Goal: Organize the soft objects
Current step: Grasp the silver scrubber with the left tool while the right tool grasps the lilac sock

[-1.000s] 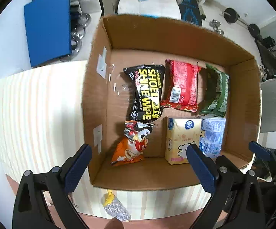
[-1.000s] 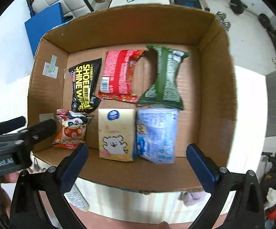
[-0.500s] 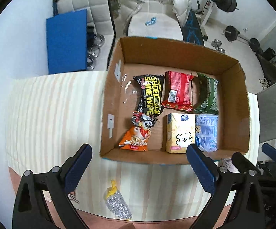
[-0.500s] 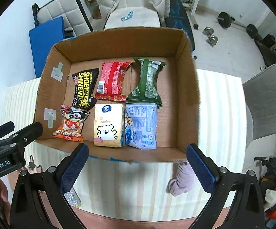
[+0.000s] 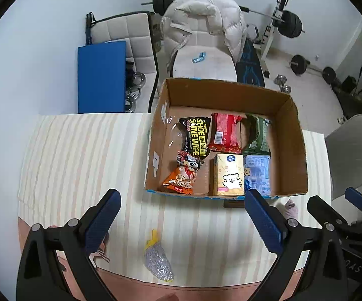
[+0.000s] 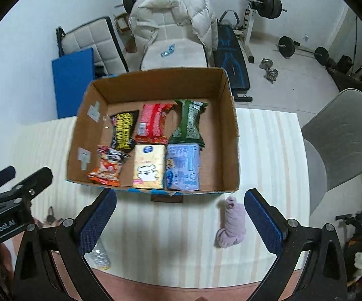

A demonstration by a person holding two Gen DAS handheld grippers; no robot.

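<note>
A cardboard box [image 5: 291,115] [image 6: 231,135] on the striped table holds several soft packets: black shoe wipes [image 5: 198,138], a red pack [image 5: 223,133], a green pack [image 5: 258,135], an orange snack bag [image 5: 182,178], a yellow tissue pack [image 5: 228,175] and a blue pack [image 5: 257,173]. A silver and yellow pouch [image 5: 157,260] lies on the table near the front edge. A rolled lilac cloth [image 6: 232,222] lies in front of the box's right corner. My left gripper [image 5: 182,222] and right gripper [image 6: 179,222] are open and empty, held above the table in front of the box.
The table's front edge [image 5: 181,283] runs close below both grippers. A grey chair [image 6: 341,140] stands to the right of the table. A chair with a white jacket [image 5: 203,27], a blue mat [image 5: 102,75] and weights stand behind the table.
Both grippers have pulled back and up from over the box. The whole box, the pouch and the lilac cloth have come into view. Both stay open.
</note>
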